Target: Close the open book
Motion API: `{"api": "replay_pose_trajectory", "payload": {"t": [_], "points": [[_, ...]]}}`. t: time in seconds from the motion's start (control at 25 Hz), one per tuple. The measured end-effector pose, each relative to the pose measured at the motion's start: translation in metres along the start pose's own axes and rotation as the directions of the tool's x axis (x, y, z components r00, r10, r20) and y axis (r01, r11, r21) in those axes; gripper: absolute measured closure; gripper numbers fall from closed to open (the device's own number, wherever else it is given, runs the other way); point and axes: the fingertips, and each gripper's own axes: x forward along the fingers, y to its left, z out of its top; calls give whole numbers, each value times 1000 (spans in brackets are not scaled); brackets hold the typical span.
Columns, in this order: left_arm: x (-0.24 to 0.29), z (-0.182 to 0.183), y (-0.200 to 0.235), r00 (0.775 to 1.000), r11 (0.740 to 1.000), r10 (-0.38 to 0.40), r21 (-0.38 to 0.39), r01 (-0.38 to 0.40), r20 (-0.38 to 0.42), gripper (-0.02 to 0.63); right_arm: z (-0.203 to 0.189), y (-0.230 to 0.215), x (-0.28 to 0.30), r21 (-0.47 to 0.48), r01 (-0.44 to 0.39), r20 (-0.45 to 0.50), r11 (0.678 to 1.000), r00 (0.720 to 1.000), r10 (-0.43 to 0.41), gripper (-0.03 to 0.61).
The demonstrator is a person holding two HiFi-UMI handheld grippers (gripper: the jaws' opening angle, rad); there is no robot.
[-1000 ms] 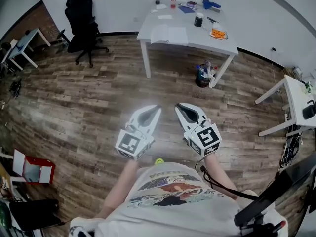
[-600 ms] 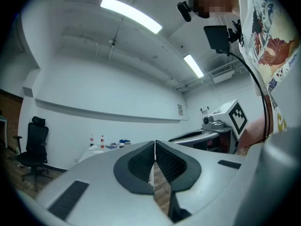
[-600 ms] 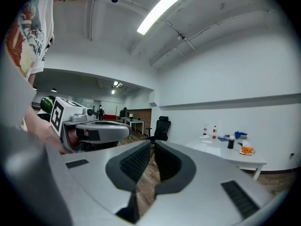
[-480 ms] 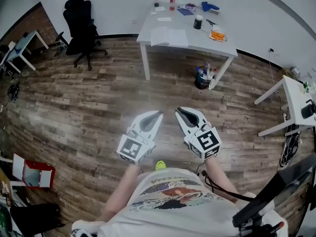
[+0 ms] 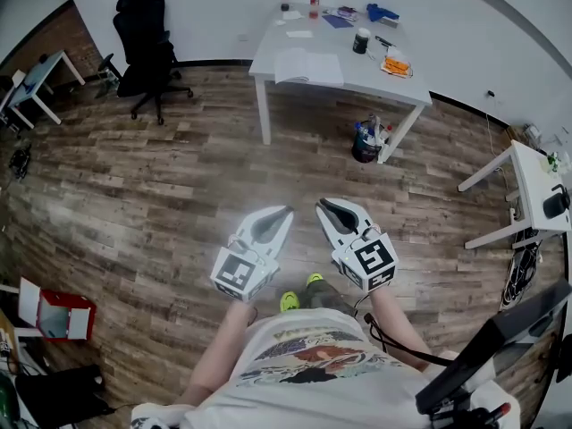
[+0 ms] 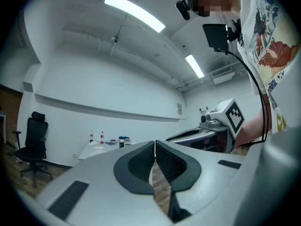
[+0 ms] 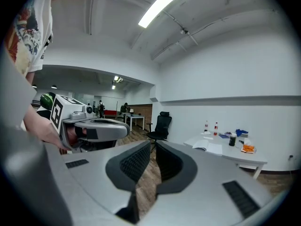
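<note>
The left gripper [image 6: 154, 146] has its jaws closed tip to tip, with nothing between them. The right gripper [image 6: 203, 133], bearing its marker cube [image 6: 233, 117], stands just beside it on the right. Far off at the left are a black office chair [image 6: 34, 142] and a white tabletop [image 6: 96, 149] carrying two bottles [image 6: 91, 136].

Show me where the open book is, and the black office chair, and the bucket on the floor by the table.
open book [image 5: 308, 66], head view, on the middle of its white pages.
black office chair [image 5: 143, 38], head view, on its backrest.
bucket [image 5: 364, 148], head view, on its dark side wall.
</note>
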Motion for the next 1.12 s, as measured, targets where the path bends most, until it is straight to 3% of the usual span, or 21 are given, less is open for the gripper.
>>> {"api": "replay_pose_trajectory", "payload": {"t": [0.68,1.12], "points": [[49,-16,55,999,999,39,-36,-40,-32,600,-7,-65,52,29,-1,-16,1000,1000,1,546],[134,-8,105,997,998,68,-9,-68,-47,600,3,-149,100,6,-49,-24,999,998,49,546]]}}
